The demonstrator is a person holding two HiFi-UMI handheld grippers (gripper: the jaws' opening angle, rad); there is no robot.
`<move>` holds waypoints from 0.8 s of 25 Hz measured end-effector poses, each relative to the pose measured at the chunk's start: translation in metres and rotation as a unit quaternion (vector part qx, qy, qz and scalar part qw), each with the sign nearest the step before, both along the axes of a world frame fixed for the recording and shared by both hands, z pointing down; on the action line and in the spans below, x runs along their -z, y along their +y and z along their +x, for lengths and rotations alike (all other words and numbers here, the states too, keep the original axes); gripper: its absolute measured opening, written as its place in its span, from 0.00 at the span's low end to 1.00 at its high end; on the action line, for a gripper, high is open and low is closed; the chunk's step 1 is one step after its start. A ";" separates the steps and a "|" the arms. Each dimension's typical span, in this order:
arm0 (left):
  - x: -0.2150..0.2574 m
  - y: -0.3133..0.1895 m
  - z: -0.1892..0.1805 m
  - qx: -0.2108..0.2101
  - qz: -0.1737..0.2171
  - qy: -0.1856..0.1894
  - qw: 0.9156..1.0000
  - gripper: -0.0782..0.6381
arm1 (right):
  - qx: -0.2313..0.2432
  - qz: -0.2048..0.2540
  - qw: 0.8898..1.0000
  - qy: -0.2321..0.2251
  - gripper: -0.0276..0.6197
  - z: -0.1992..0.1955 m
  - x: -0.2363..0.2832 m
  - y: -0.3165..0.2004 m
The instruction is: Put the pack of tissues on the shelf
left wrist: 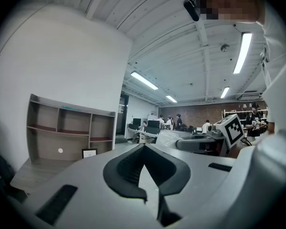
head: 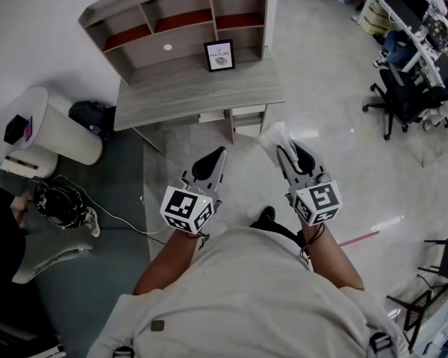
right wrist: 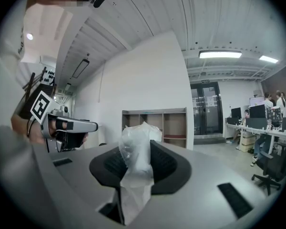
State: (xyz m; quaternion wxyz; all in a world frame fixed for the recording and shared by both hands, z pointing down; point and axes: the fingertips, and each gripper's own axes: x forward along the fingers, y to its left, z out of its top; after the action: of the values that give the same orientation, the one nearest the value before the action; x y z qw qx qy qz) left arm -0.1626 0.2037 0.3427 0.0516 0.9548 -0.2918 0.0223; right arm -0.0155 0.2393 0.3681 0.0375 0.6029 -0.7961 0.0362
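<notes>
The pack of tissues (head: 273,136) is a soft pack in clear wrap, and my right gripper (head: 285,154) is shut on it. In the right gripper view the pack (right wrist: 135,157) stands up between the black pads (right wrist: 164,163). My left gripper (head: 217,155) is held beside it, shut, with nothing in it; in its own view the jaws (left wrist: 143,150) meet at the tips. The grey shelf (head: 181,19) with red-lined compartments stands on a wooden desk (head: 179,95) ahead of both grippers, some way off. The shelf also shows in the left gripper view (left wrist: 62,128) and the right gripper view (right wrist: 155,120).
A framed picture (head: 219,54) stands on the desk in front of the shelf. A white round cabinet (head: 56,129) and a black bag (head: 91,115) are left of the desk. Office chairs (head: 403,95) and desks stand at the right. Cables lie on the floor at the left.
</notes>
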 end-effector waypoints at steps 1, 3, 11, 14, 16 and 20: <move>0.000 -0.005 0.011 0.000 0.001 0.000 1.000 0.13 | 0.001 0.000 1.000 0.000 0.23 0.011 0.000 -0.005; 0.002 -0.018 0.033 0.002 0.005 0.000 1.000 0.13 | 0.003 0.002 1.000 -0.001 0.23 0.033 0.000 -0.018; 0.004 -0.056 0.107 0.017 0.006 -0.002 1.000 0.13 | 0.015 0.002 1.000 -0.007 0.23 0.110 0.001 -0.050; -0.001 -0.064 0.123 0.023 0.001 -0.004 1.000 0.13 | 0.015 -0.003 1.000 -0.008 0.23 0.132 -0.004 -0.056; -0.003 -0.067 0.130 0.024 -0.002 -0.005 1.000 0.13 | 0.012 -0.006 1.000 -0.012 0.23 0.143 -0.007 -0.061; -0.008 -0.075 0.140 0.028 -0.003 -0.012 1.000 0.13 | 0.011 -0.010 1.000 -0.021 0.23 0.156 -0.013 -0.067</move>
State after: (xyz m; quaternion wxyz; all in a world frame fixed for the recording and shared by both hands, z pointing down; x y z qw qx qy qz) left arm -0.0221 0.1283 0.3510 0.0517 0.9458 -0.3189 0.0330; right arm 0.1403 0.1724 0.3808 0.0272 0.5929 -0.8028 0.0565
